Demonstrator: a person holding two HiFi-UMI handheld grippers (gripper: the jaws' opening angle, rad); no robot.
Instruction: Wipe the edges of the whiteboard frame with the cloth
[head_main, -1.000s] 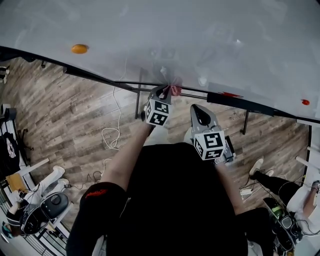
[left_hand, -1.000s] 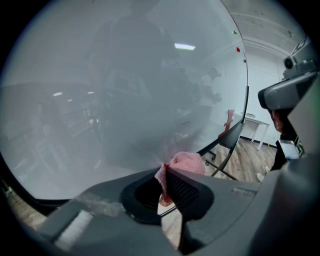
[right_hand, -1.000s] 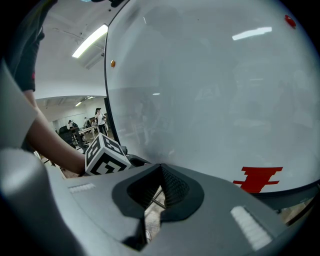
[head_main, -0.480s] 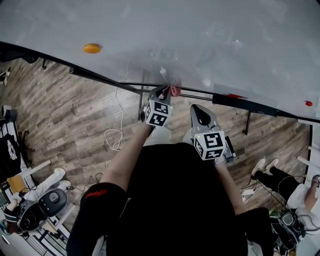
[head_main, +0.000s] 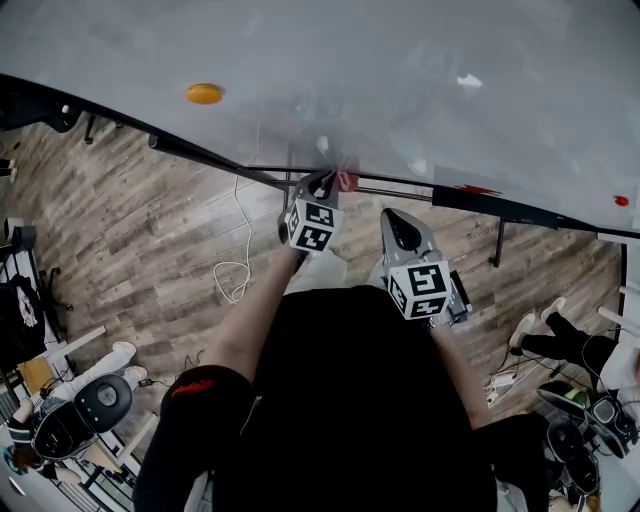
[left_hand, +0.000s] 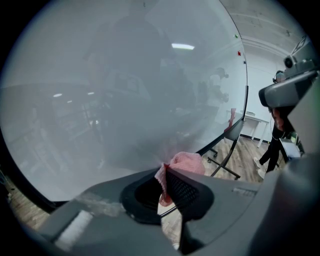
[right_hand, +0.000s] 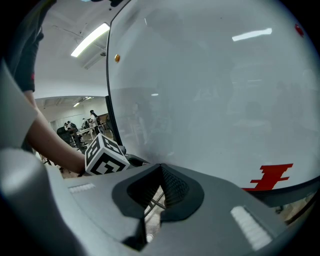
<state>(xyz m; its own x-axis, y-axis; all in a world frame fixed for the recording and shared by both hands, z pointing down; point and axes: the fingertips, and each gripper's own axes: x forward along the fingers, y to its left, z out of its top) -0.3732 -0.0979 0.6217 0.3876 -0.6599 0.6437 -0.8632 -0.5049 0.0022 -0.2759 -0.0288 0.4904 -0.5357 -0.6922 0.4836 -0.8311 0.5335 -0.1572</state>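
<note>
A large whiteboard (head_main: 400, 70) fills the upper head view, its dark bottom frame (head_main: 240, 172) running below it. My left gripper (head_main: 335, 182) is shut on a pink cloth (head_main: 347, 181), held against the board's lower edge. In the left gripper view the pink cloth (left_hand: 182, 162) bunches out between the closed jaws, touching the whiteboard (left_hand: 125, 85) near the frame (left_hand: 220, 137). My right gripper (head_main: 398, 222) hangs a little back from the board, shut with nothing between its jaws. Its own view shows the right gripper (right_hand: 161, 172) before the whiteboard (right_hand: 210, 80).
An orange magnet (head_main: 204, 94) sticks to the board at the left, a red one (head_main: 622, 200) at the far right. A red mark (right_hand: 272, 176) sits near the bottom frame. White cables (head_main: 235, 270) lie on the wooden floor (head_main: 130, 240). Chairs and gear (head_main: 80, 410) stand at lower left.
The view has shifted slightly; the orange magnet appears further right. The left gripper keeps the cloth against the lower frame, and the right gripper has not moved.
</note>
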